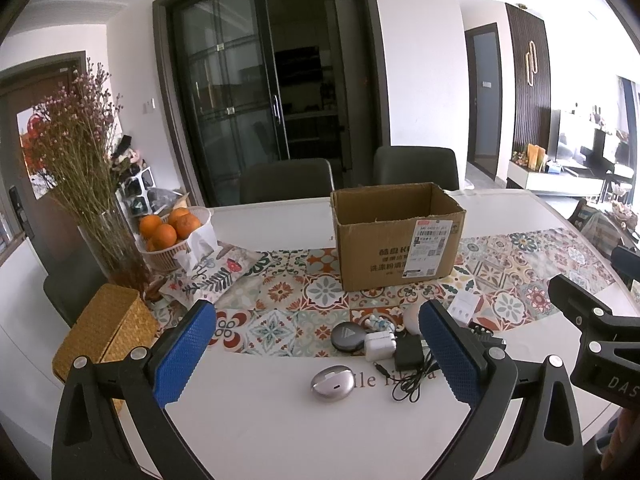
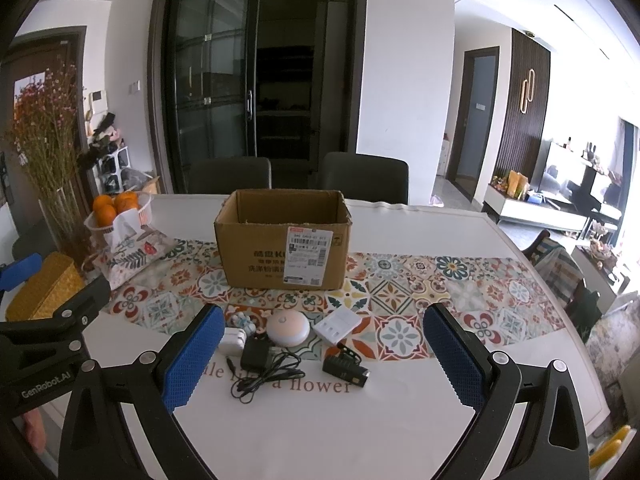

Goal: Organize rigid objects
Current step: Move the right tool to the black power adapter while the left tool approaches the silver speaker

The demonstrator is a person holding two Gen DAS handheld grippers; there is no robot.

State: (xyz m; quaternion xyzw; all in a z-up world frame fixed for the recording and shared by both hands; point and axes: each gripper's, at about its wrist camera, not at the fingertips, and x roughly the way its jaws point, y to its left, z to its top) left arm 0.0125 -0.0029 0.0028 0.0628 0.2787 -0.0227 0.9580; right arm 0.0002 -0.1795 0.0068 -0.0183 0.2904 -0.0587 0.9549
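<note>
- Hovering above the near edge of the white table (image 2: 460,240), I hold my right gripper (image 2: 322,356) spread wide and empty, its blue textured pads (image 2: 192,360) framing the clutter so that I can choose a first piece.
- My left gripper (image 1: 316,354) hangs likewise released, grasping nothing, with the silver oval earbud case (image 1: 332,382) lying between its pads and nearest to it.
- Just ahead lie the black power adapter with its coiled thin cable (image 2: 256,356), the small black plug block (image 2: 346,366), the white cube charger (image 1: 379,345), the round white puck with an orange dot (image 2: 288,330), the white flat tray-like piece (image 2: 336,326) and the dark round case with a triangle mark (image 1: 347,336), all bunched close together, probably gathered for sorting.
- Beyond them the open brown cardboard box (image 2: 280,236) stands upright on the patterned tile runner (image 2: 420,280), well placed, I judge, to receive them; it looks empty.
- Its white shipping label bears barcodes, and Chinese print runs below, too small to read.
- On the cloth I read "flower"; my left tool reads "GenRobot.AI", my right "DAS".
</note>
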